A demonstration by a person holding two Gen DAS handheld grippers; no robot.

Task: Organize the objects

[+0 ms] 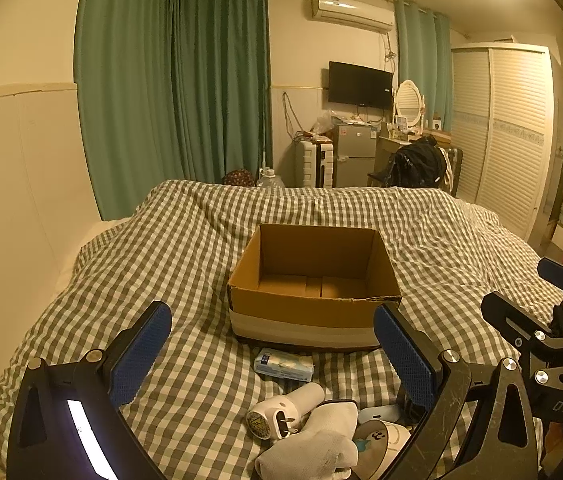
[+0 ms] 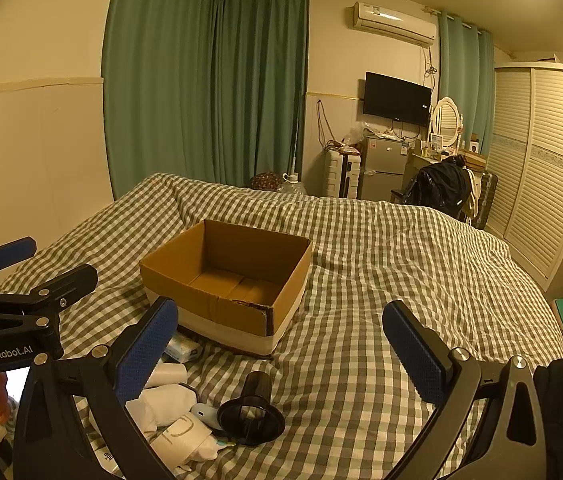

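An empty open cardboard box (image 1: 313, 280) (image 2: 225, 276) stands on the checked bedspread. In front of it lie a tissue pack (image 1: 283, 365) (image 2: 180, 350), a white plug adapter (image 1: 281, 410), a white sock (image 1: 321, 436) (image 2: 169, 404), a small light-blue case (image 1: 379, 414) (image 2: 205, 412) and a white item with a drawing (image 1: 381, 446) (image 2: 179, 436). A black funnel-shaped part (image 2: 251, 410) lies to their right. My left gripper (image 1: 273, 344) (image 2: 37, 260) is open and empty above the pile. My right gripper (image 2: 281, 336) (image 1: 529, 284) is open and empty beside it.
The checked bedspread (image 1: 161, 264) (image 2: 401, 264) covers the whole bed. A wall runs along the left side. Beyond the bed's far edge stand green curtains (image 1: 173, 92), a small fridge (image 1: 355, 156), a chair with a dark jacket (image 1: 417, 168) and a slatted wardrobe (image 1: 509, 136).
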